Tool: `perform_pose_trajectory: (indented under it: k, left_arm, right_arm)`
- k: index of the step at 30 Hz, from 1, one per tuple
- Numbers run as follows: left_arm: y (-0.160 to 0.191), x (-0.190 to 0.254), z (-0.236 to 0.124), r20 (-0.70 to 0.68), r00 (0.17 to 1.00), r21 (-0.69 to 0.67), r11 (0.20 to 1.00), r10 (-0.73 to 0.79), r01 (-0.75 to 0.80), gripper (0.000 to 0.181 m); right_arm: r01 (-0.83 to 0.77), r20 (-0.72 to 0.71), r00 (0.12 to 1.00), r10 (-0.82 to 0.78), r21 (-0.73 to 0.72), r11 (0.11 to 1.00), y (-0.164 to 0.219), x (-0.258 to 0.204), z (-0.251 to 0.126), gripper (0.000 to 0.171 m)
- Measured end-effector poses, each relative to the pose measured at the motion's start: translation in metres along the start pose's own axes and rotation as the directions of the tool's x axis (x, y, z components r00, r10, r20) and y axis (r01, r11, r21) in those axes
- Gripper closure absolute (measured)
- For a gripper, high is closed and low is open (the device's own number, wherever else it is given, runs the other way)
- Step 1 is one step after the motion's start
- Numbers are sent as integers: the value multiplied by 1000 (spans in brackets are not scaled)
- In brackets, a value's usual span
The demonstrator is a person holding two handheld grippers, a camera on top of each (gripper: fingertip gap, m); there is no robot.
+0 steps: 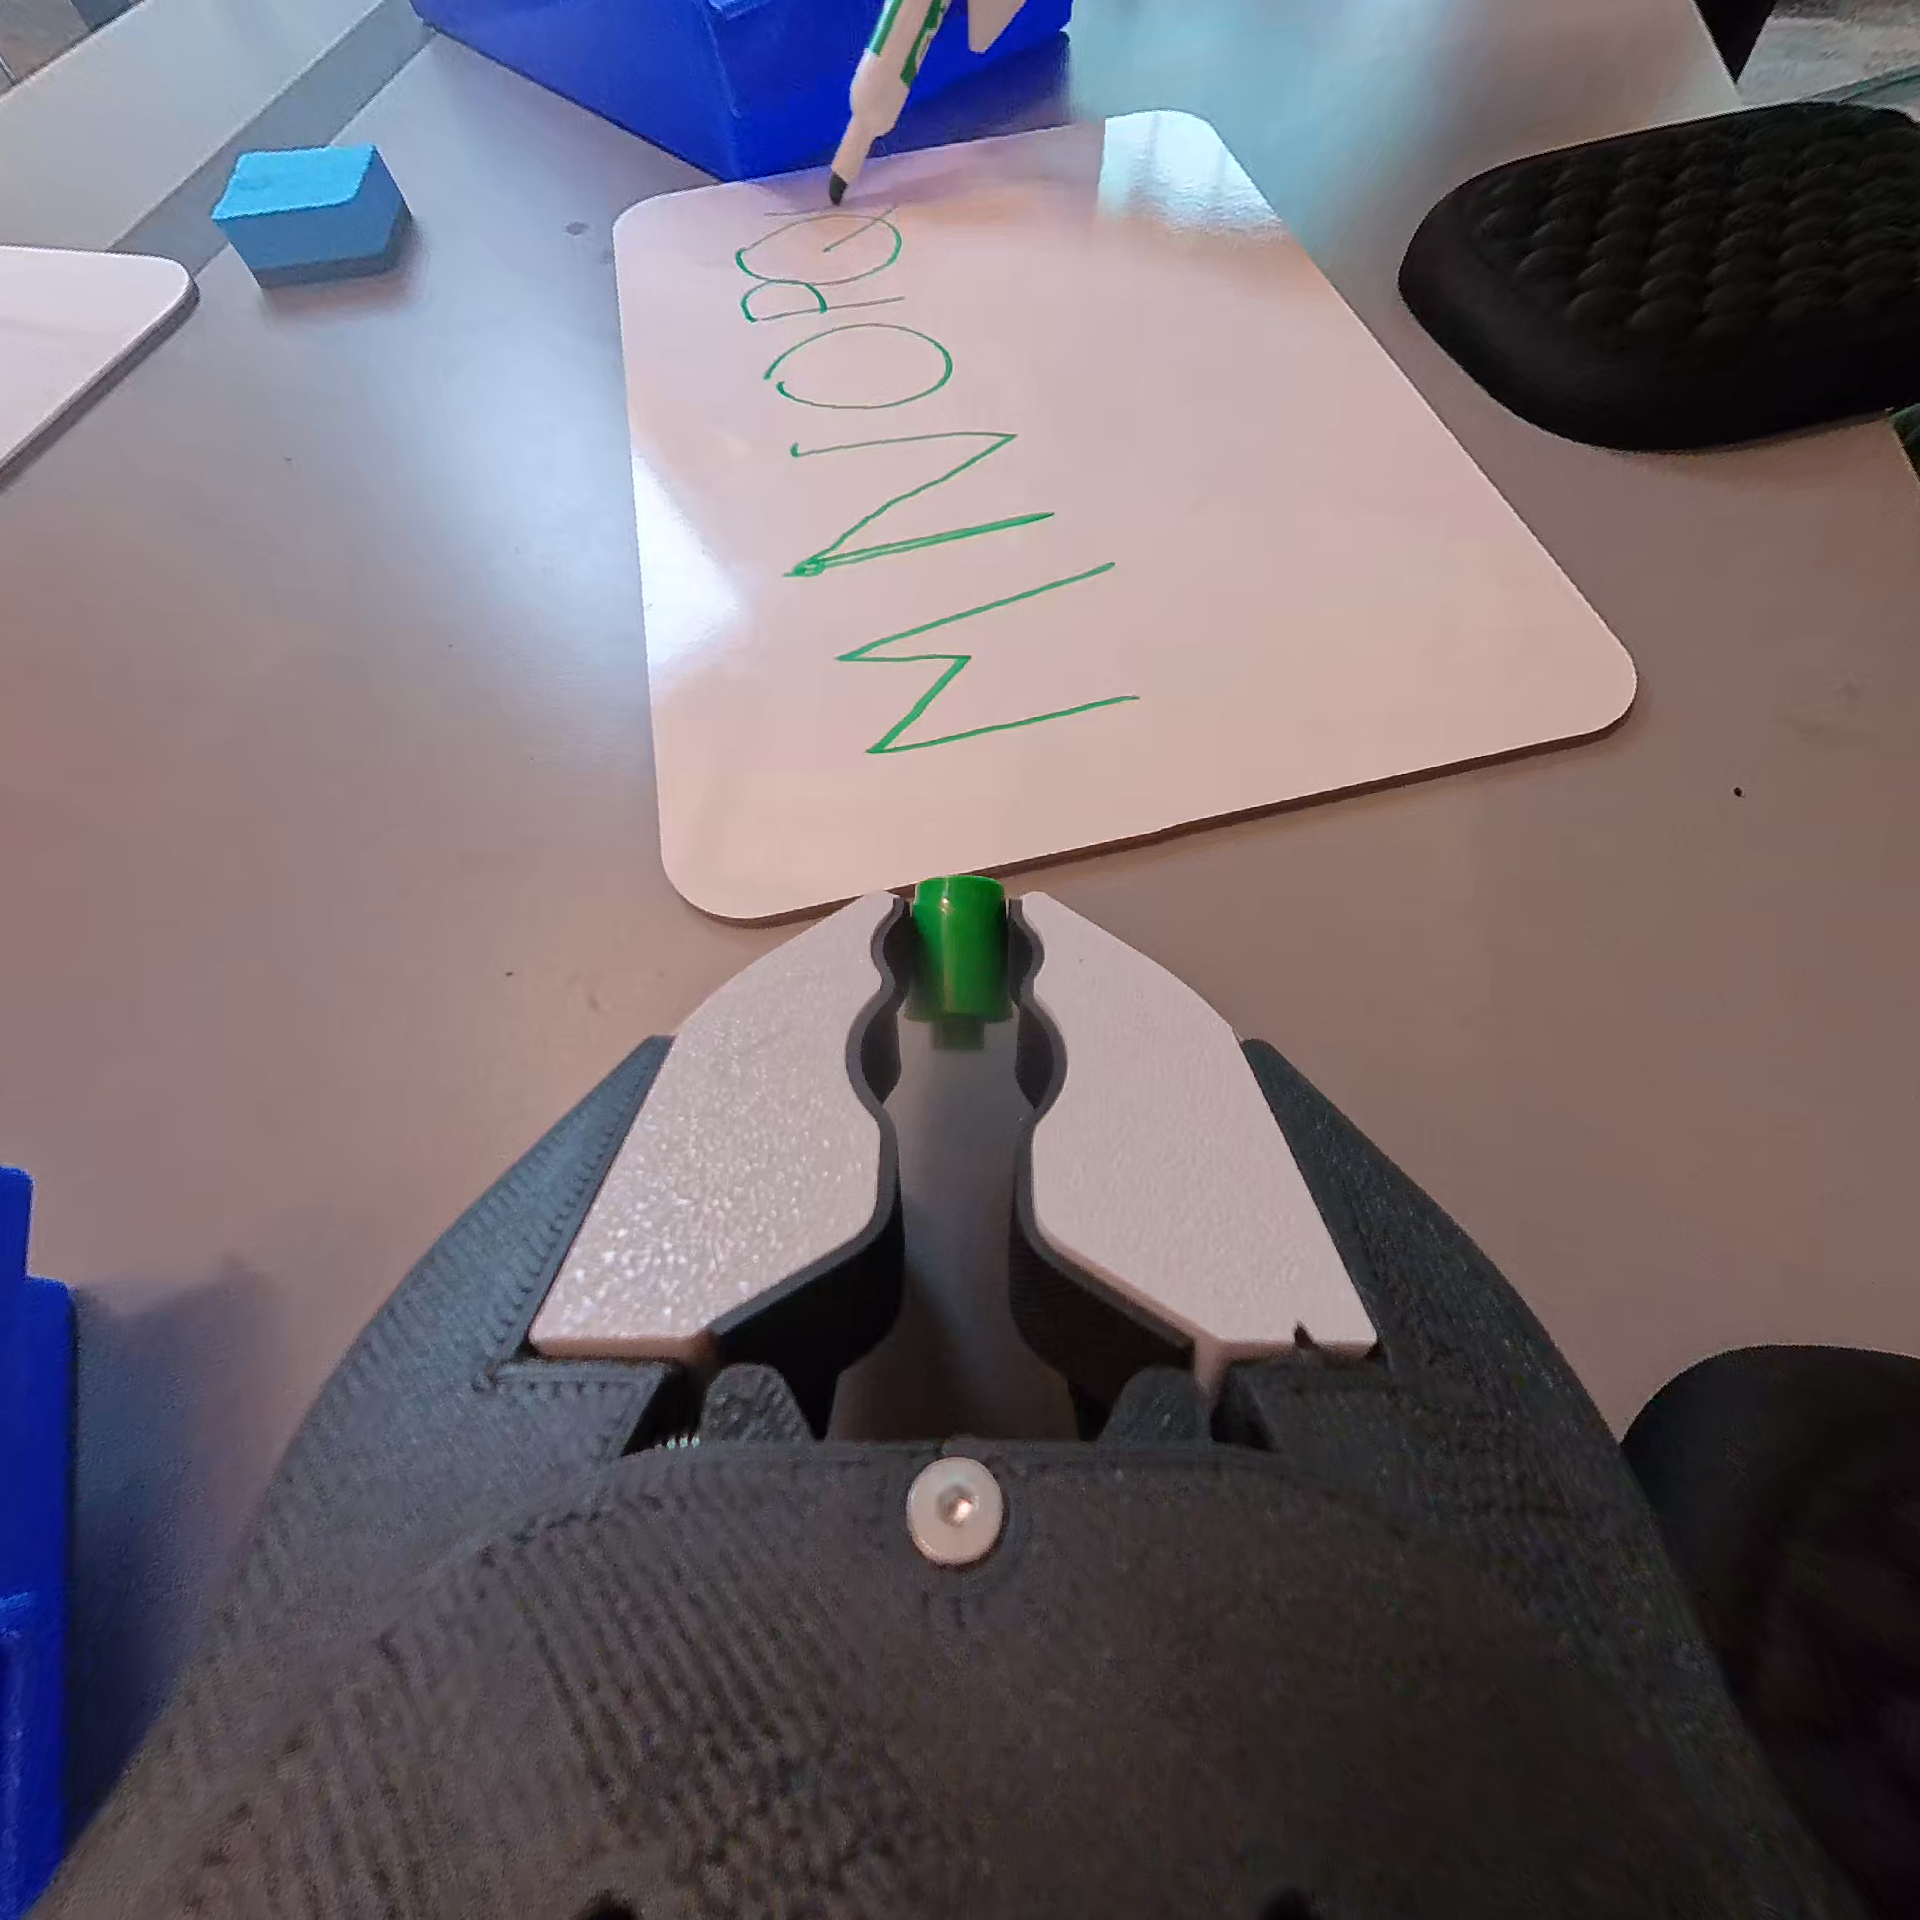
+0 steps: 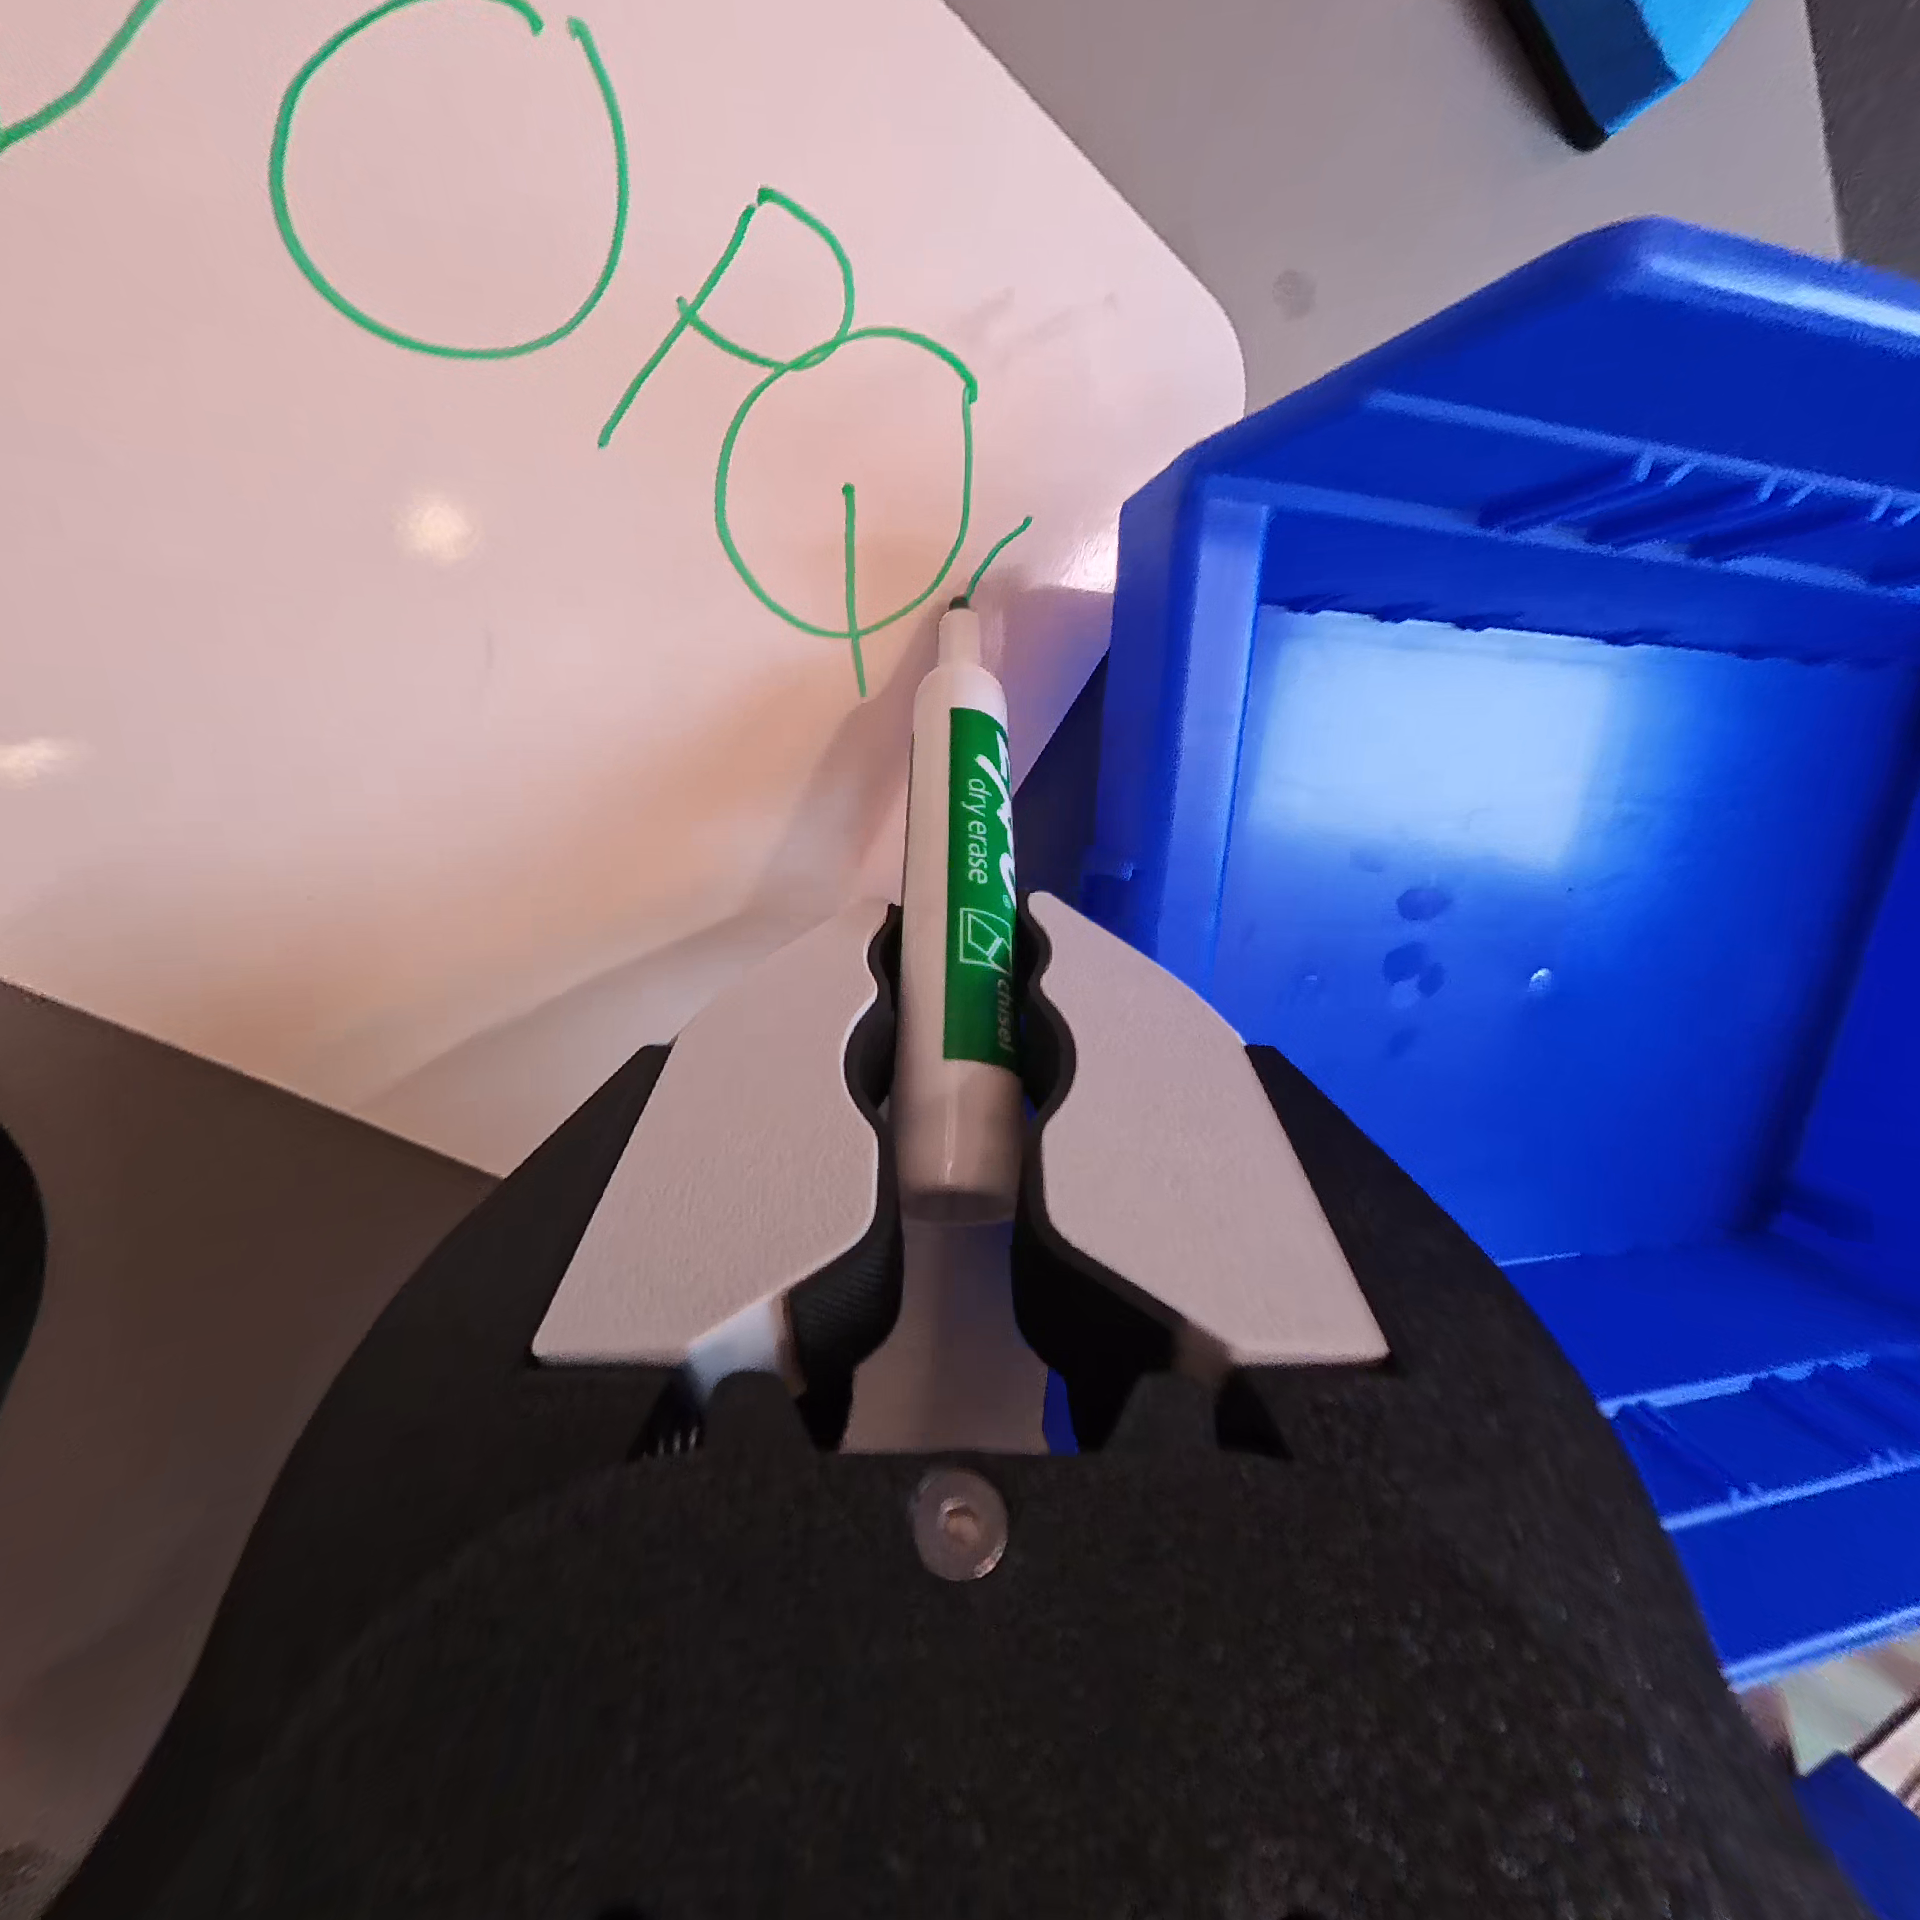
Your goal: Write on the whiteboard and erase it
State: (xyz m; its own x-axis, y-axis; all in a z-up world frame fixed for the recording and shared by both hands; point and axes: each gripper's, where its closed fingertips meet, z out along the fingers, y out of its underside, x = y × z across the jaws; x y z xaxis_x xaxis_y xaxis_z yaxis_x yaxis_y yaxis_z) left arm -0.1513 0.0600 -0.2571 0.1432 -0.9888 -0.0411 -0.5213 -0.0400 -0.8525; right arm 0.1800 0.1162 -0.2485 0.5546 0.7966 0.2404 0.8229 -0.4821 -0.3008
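A white whiteboard [image 1: 1195, 582] lies flat on the grey table and bears a row of green handwritten letters. My right gripper [image 2: 958, 914] is shut on a green-labelled white marker [image 2: 956, 852]. The marker's tip touches the whiteboard [image 2: 364, 623] near its far corner, at the last letter. That marker also shows in the left wrist view [image 1: 878, 99] at the board's far end. My left gripper [image 1: 958, 909] is shut on the green marker cap [image 1: 958, 951], just short of the board's near edge. A blue eraser block [image 1: 312, 213] sits on the table, left of the board.
A blue plastic bin [image 2: 1538, 831] stands right beside the board's far corner, close to the marker; it also shows in the left wrist view [image 1: 686, 62]. A black padded rest [image 1: 1683, 281] lies right of the board. A second white board's corner [image 1: 73, 332] is at far left.
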Motion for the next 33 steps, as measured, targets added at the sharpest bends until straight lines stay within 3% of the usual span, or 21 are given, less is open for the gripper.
perform_pose_trajectory:
  k: [6,9,12,17,23,33]
  left_arm:
    - [0,0,0,-1,1000,0,1000,1,-1,163]
    - [0,1,0,-2,1000,1,1000,2,-2,163]
    - [0,1,1,-2,1000,0,1000,4,-4,163]
    - [-1,1,0,-3,1000,5,1000,-3,3,163]
    - [-1,0,0,0,1000,6,1000,-8,8,163]
    - [-1,-3,0,10,1000,7,1000,-16,16,163]
  right_arm:
    - [-14,11,1000,14,11,1000,7,-9,-10,152]
    - [-80,17,997,79,168,983,-13,-4,-16,152]
    - [-214,125,976,180,377,901,-38,-2,-24,152]
    - [-314,235,946,223,494,811,-49,-3,-14,152]
    - [-310,265,945,190,550,775,-53,2,-7,152]
    - [-209,193,973,129,485,849,-38,54,15,152]
